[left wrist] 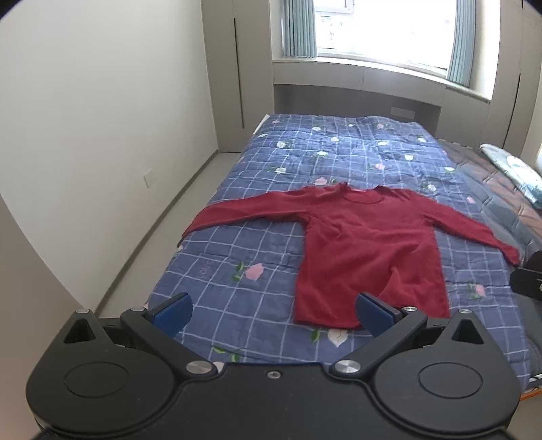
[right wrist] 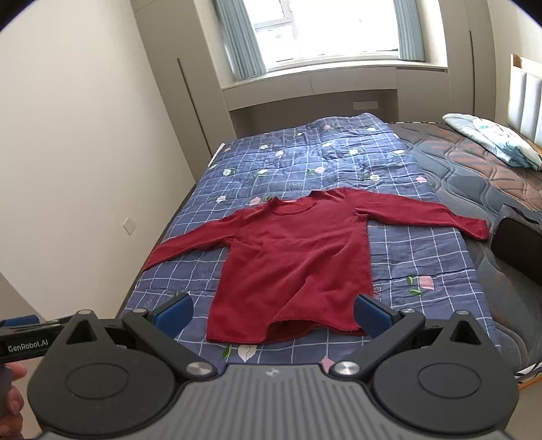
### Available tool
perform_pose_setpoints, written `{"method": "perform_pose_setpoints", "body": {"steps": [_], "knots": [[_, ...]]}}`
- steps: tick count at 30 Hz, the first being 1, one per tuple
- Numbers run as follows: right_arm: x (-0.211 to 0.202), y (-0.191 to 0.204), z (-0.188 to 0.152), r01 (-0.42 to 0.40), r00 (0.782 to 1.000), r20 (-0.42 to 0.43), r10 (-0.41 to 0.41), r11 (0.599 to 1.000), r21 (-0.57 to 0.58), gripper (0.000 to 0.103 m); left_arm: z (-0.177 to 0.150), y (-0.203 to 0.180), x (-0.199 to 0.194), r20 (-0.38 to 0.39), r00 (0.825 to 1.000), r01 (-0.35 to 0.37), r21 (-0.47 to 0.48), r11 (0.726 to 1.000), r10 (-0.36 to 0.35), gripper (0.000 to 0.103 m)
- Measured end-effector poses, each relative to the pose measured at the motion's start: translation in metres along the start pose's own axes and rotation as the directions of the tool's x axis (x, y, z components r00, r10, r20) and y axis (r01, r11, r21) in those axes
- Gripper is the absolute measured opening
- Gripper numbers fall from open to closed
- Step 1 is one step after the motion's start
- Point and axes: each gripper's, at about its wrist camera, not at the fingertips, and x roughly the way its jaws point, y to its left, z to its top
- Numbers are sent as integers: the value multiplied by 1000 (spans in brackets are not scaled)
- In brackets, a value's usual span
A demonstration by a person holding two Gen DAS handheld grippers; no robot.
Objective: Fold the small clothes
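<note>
A dark red long-sleeved top (left wrist: 366,250) lies flat on the blue checked quilt (left wrist: 257,237), neck away from me, both sleeves spread out sideways. It also shows in the right wrist view (right wrist: 298,260). My left gripper (left wrist: 274,313) is open and empty, held above the near end of the bed, left of the top's hem. My right gripper (right wrist: 272,313) is open and empty, held above the hem. Its body shows at the right edge of the left wrist view (left wrist: 528,277).
The quilt (right wrist: 399,243) covers the left part of a bed. A bare dark mattress (right wrist: 481,176) with a folded pale cloth (right wrist: 491,138) lies to the right. A wall (left wrist: 84,135) and floor strip run along the left. A window (left wrist: 382,30) is at the far end.
</note>
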Motion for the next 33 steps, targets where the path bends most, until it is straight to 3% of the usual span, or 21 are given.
{"method": "perform_pose_setpoints", "body": {"steps": [16,23,33], "knots": [[6,-30,29,82,997,-6,-82,994,69,103,32,-47,32,-68,993,105,77,992,-100,102],[48,-57,57,80,997,-15,-79,993,81,103,61,-76,64,-81,994,83,80,993,-77,102],[141,-130,130,115,985,-139,-99,987,116,103,123,-142,155,-137,989,54,11,998,-52,102]]}}
